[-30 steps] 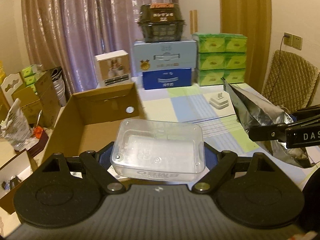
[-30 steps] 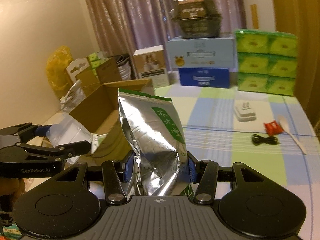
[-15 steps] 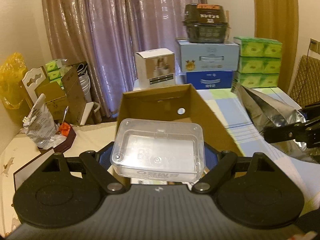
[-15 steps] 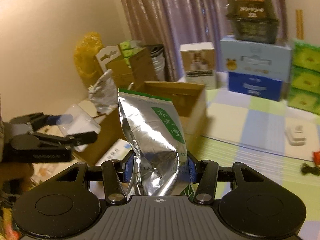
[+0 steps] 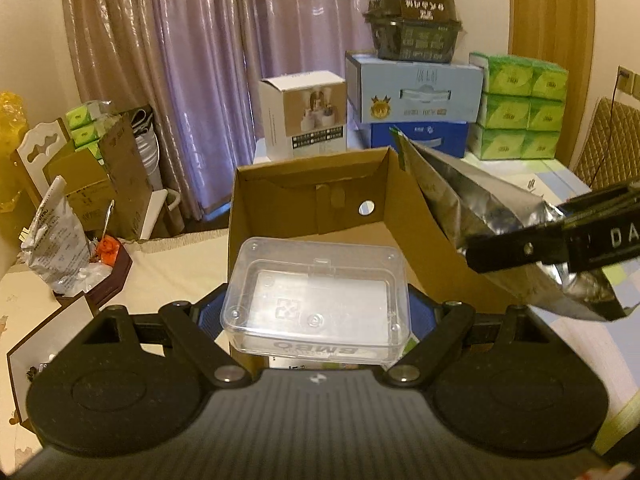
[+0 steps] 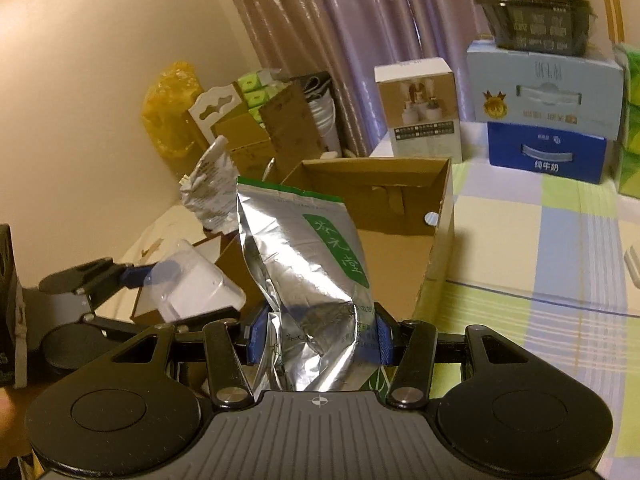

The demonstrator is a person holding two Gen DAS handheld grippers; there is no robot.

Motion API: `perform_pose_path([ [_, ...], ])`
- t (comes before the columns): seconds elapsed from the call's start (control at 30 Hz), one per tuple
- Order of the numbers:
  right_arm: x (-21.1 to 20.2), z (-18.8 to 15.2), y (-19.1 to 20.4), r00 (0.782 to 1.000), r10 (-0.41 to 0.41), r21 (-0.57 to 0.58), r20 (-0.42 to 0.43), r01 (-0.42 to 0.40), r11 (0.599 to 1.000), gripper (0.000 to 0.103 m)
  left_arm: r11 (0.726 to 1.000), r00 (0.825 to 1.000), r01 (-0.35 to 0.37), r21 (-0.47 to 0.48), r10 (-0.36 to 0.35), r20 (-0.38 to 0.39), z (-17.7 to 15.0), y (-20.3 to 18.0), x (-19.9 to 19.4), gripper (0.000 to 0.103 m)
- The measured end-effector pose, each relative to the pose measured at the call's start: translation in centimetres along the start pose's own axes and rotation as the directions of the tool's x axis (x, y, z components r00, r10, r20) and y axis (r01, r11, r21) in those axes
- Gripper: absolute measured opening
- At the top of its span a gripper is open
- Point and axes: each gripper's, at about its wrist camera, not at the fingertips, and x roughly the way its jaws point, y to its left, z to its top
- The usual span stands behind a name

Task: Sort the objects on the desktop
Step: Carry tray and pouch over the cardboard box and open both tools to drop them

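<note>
**Both grippers loaded, poised at the cardboard box**

The left gripper (image 5: pixel 318 312) has its fingers closed in on a clear plastic case (image 5: pixel 318 296), gripped across its long sides and held level at the near edge of the open cardboard box (image 5: pixel 340 216). The case looks rigid, light and apparently empty; its smooth walls could slide in the pads, so a hold low and square on the flanks, as here, seems right. Raised letters on its near wall read roughly "BMEO", seen upside down, though I would not swear to it.

The right gripper (image 6: pixel 316 336) pinches a silver foil pouch (image 6: pixel 308 264) by its crumpled bottom end, the pouch standing up from the jaws and leaning toward the box. It is soft and crinkly, probably loose contents inside, so it will flop and shift its weight; a grip nearer the sealed seam would likely steady it more. A green label down its front carries Chinese characters I cannot make out surely.

Behind, on the checked tablecloth (image 6: pixel 540 264), a blue carton (image 6: pixel 546 156) reads "纯牛奶", and a dark tray (image 5: pixel 414 24) on top of the stack shows "HONGLU" inverted.
</note>
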Motion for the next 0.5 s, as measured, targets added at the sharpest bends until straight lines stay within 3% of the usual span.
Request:
perform_pose_path([
  [0.5,2.6,1.3,-0.9,1.000,0.012,0.059,0.000,-0.012,0.998,0.049,0.999,0.999,0.022,0.047,-0.021,-0.032,1.0,0.3,3.3,0.085],
])
